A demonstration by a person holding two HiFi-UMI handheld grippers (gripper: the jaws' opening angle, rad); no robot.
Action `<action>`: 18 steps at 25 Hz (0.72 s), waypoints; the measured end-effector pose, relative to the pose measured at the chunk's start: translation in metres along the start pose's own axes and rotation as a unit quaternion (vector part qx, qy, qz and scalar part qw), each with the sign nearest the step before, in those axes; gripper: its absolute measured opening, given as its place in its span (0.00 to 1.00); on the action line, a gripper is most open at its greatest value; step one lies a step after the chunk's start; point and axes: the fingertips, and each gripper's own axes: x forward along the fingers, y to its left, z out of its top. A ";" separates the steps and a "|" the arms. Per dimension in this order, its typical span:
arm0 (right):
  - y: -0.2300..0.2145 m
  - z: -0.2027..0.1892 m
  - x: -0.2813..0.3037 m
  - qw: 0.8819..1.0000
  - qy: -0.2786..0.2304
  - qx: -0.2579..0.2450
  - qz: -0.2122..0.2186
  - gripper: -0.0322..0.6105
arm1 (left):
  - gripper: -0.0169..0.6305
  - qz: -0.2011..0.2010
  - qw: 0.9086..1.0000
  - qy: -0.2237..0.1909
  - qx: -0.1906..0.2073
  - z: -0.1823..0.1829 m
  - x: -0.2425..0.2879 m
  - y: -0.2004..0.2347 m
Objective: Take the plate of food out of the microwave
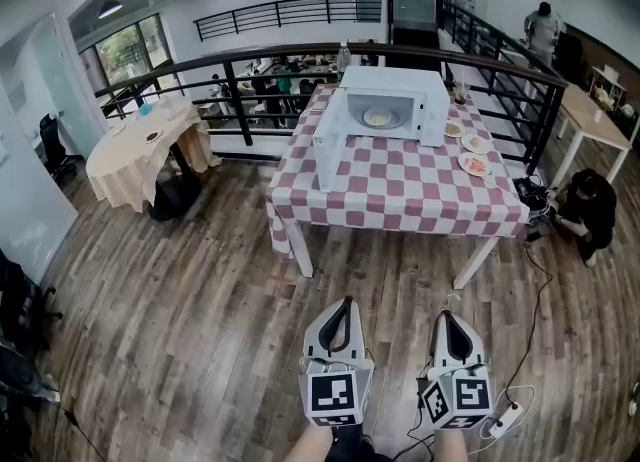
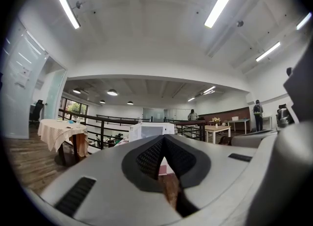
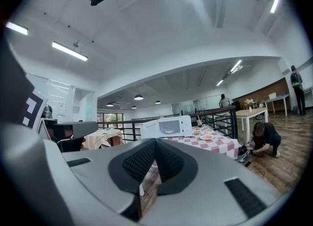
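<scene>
A white box microwave (image 1: 392,80), door open, stands on a red-and-white checked table (image 1: 400,195) at upper centre. A round pale plate (image 1: 378,116) sits inside, its food seemingly yellowish. The left gripper (image 1: 344,308) and right gripper (image 1: 446,318), at lower centre, have jaws closed on nothing.

Microwave (image 1: 393,105) on the far part of the desk (image 1: 400,200), its door (image 1: 328,145) swung out to the left, with a plate (image 1: 378,117) inside. Further plates (image 1: 474,163) on the desk, right of the microwave. Railing (image 1: 250,60) behind the desk. Second desk (image 1: 135,155) far left. Person (image 1: 590,210) crouched on the floor (image 1: 200,330), right of the desk.
</scene>
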 end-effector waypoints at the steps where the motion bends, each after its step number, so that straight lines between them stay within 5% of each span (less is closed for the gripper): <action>1: 0.000 0.000 0.008 1.000 0.002 -0.002 0.001 0.05 | 0.07 -0.001 1.000 0.001 -0.002 0.000 0.008 0.003; 18: -0.011 0.021 0.153 1.000 -0.005 -0.006 -0.026 0.05 | 0.07 -0.040 0.999 0.000 -0.015 0.001 0.149 0.050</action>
